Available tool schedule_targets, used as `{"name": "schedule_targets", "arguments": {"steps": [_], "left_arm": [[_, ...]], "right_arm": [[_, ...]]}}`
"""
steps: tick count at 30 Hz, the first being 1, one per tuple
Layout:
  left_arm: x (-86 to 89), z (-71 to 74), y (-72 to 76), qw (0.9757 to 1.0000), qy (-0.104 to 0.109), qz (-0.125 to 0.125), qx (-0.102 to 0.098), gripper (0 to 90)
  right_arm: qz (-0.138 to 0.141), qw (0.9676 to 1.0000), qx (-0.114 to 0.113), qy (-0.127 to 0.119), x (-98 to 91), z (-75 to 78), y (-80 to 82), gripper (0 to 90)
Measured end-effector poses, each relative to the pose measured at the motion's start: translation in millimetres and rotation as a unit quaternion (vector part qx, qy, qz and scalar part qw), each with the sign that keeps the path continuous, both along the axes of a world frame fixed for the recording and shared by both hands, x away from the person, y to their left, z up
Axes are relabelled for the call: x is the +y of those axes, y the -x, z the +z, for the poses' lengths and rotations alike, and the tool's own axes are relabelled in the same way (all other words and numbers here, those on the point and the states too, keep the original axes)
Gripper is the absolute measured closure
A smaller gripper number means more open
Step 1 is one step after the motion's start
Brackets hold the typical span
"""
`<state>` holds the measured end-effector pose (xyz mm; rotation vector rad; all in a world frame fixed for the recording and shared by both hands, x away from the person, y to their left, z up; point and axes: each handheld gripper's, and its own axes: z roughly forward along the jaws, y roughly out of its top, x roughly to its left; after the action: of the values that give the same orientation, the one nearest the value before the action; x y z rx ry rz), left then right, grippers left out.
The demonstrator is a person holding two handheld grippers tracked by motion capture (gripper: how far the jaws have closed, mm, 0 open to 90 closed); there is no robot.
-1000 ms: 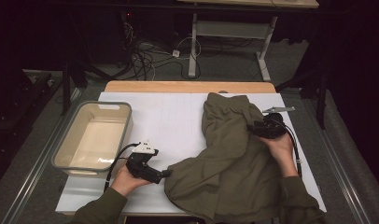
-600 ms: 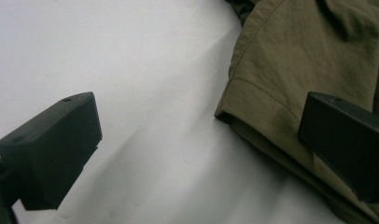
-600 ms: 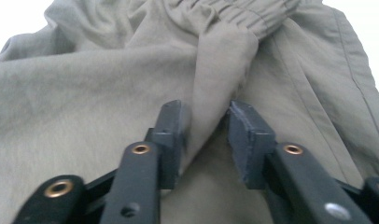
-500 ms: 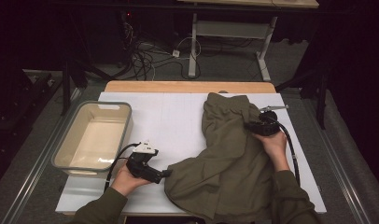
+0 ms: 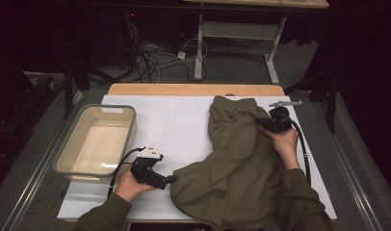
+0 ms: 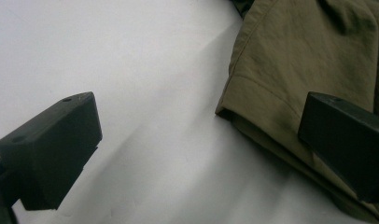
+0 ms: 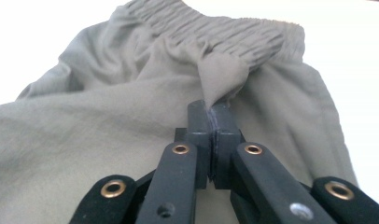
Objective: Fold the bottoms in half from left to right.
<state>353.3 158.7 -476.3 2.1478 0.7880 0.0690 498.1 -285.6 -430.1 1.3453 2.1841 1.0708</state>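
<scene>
thin pinch of olive trousers (image 5: 241,163) just under the elastic waistband (image 7: 225,28) could slip out on a lift, being only a small tuck of cloth. right gripper (image 7: 211,109) just been closing, jaws now pressed tight on that fold. left gripper (image 6: 197,140) spread wide, one jaw over the hem at the garment's near corner, nothing gripped. trousers crumpled on the right half of the white surface (image 5: 174,120), well apart from the tub (image 5: 68,159).
</scene>
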Motion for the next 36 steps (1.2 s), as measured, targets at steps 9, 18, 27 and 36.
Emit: {"name": "schedule_targets", "arguments": {"steps": [9,18,27,36], "left_arm": [[0.1,0.4,0.6,1.0000,0.001,-0.002,-0.001,0.0],[1.4,0.0,0.0,1.0000,-0.001,-0.002,0.002,0.0],[0.1,-2.5,-2.2,1.0000,-0.001,-0.006,0.007,0.0],[0.0,0.0,0.5,1.0000,-0.002,-0.005,0.004,0.0]], "right_arm": [[-0.017,0.9992,-0.007,0.034,2.5,28.4,-29.4,90.0],[-0.064,0.9960,0.009,0.061,-11.7,21.7,-51.0,90.0],[-0.092,0.9933,0.045,0.053,-21.4,-6.9,-60.0,90.0],[-0.091,0.9945,0.038,0.035,-20.9,-10.2,-53.6,65.1]]}}
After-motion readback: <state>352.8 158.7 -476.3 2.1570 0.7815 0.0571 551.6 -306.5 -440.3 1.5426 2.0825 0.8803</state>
